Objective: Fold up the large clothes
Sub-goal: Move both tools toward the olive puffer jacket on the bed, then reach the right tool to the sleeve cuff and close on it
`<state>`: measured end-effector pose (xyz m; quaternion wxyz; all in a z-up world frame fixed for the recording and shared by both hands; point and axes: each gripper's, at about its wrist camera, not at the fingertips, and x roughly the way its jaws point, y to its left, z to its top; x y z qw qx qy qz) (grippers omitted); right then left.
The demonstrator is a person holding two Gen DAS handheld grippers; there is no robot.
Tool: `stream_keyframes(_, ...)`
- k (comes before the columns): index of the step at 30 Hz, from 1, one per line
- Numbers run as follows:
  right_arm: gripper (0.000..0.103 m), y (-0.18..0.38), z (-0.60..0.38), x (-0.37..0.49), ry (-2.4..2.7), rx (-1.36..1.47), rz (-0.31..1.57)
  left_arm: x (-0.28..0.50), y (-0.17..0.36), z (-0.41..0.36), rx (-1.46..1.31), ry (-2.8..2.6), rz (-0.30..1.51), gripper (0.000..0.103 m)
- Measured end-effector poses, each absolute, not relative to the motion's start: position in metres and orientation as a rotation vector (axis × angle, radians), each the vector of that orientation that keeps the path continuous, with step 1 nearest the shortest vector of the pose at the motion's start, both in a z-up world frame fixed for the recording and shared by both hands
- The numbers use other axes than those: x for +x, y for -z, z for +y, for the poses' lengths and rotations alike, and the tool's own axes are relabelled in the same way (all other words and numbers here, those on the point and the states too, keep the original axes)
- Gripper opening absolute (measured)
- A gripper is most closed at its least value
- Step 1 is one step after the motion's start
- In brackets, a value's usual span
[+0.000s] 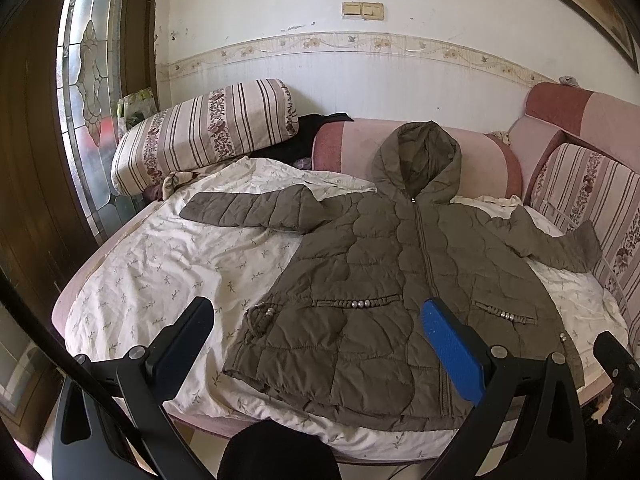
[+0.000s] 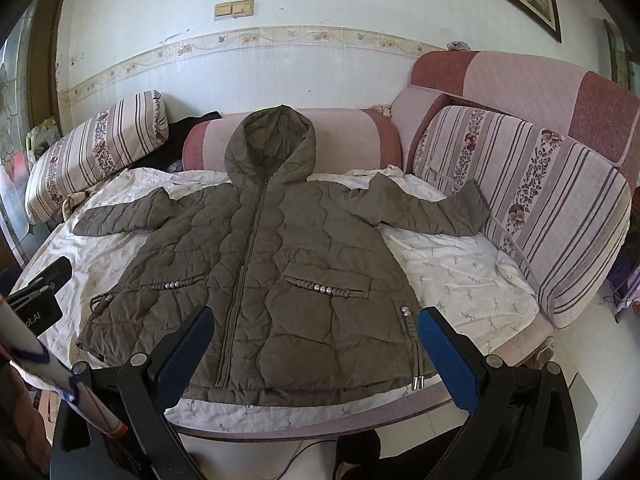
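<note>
Quilted olive-brown hooded jacket (image 2: pixel 256 256) spread flat, front up, zipped, at centre frame in both views. Puffy stitched panels in wavy rows; braided pocket trim set with small pearl-like beads; metal-tipped drawcord near the hem at lower right of the right wrist view. Hood (image 2: pixel 270 148) propped against a pink bolster (image 2: pixel 348 136); sleeves extended toward left and right frame edges.

Left gripper (image 1: pixel 316 328) at lower frame, fingers wide apart, clamped on nothing, held above the jacket hem; blue ribbed pad (image 1: pixel 452 352) visible on one finger. Right gripper (image 2: pixel 316 336) likewise at lower frame, fingers wide apart, empty, above the hem.

Beneath the jacket: wrinkled white sheet (image 2: pixel 460 272) with a faint sprig print, covering a pink couch seat. Striped floral cushion (image 1: pixel 208 132) at upper left; second striped cushion (image 2: pixel 532 204) at right. Behind: white wall with floral border strip (image 1: pixel 360 42), beige double switch (image 1: pixel 363 10), leaded glass door (image 1: pixel 90 80) at left edge.
</note>
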<state>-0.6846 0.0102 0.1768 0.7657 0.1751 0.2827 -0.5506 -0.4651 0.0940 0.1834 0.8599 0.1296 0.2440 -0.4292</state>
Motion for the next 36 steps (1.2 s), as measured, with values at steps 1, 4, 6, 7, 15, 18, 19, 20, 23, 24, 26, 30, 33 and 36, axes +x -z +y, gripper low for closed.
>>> stream_keyframes(1, 0.103, -0.177, 0.011, -0.685, 1.196, 0.38, 0.613, -0.465, -0.183, 0.094, 0.271, 0.902, 0.513, 0.103)
stream_keyframes(4, 0.103, -0.177, 0.012, -0.685, 1.192, 0.377, 0.612, -0.465, -0.184, 0.095, 0.271, 0.902, 0.512, 0.103)
stream_keyframes(6, 0.103, -0.178, 0.011, -0.685, 1.189, 0.374, 0.611, -0.465, -0.184, 0.095, 0.272, 0.903, 0.511, 0.103)
stream_keyframes(7, 0.103, -0.178, 0.012, -0.685, 1.187, 0.376, 0.609, -0.465, -0.184, 0.097, 0.272, 0.903, 0.508, 0.103)
stream_keyframes(15, 0.103, -0.188, 0.029, -0.691, 1.19, 0.371, 0.579, -0.475, -0.189, 0.115, 0.263, 0.905, 0.471, 0.103)
stream_keyframes(18, 0.103, -0.194, 0.037, -0.695, 1.189, 0.36, 0.562, -0.483, -0.196, 0.122, 0.257, 0.904, 0.453, 0.103)
stream_keyframes(19, 0.103, -0.196, 0.04, -0.696, 1.187, 0.357, 0.555, -0.485, -0.198, 0.126, 0.253, 0.905, 0.446, 0.103)
stream_keyframes(20, 0.103, -0.198, 0.043, -0.697, 1.186, 0.355, 0.548, -0.487, -0.201, 0.13, 0.25, 0.905, 0.439, 0.103)
stream_keyframes(23, 0.103, -0.201, 0.051, -0.7, 1.175, 0.353, 0.537, -0.493, -0.208, 0.139, 0.244, 0.905, 0.416, 0.103)
stream_keyframes(24, 0.103, -0.202, 0.051, -0.702, 1.167, 0.355, 0.536, -0.496, -0.21, 0.139, 0.245, 0.906, 0.41, 0.103)
stream_keyframes(26, 0.103, -0.209, 0.047, -0.71, 1.159, 0.361, 0.52, -0.496, -0.22, 0.142, 0.249, 0.912, 0.385, 0.103)
stream_keyframes(30, 0.103, -0.232, 0.035, -0.731, 1.195, 0.375, 0.45, -0.48, -0.251, 0.151, 0.188, 0.882, 0.334, 0.103)
stream_keyframes(33, 0.103, -0.25, 0.027, -0.747, 1.263, 0.369, 0.395, -0.46, -0.272, 0.157, 0.121, 0.849, 0.306, 0.103)
stream_keyframes(36, 0.103, -0.264, 0.023, -0.761, 1.303, 0.37, 0.348, -0.443, -0.285, 0.156, 0.079, 0.833, 0.306, 0.103)
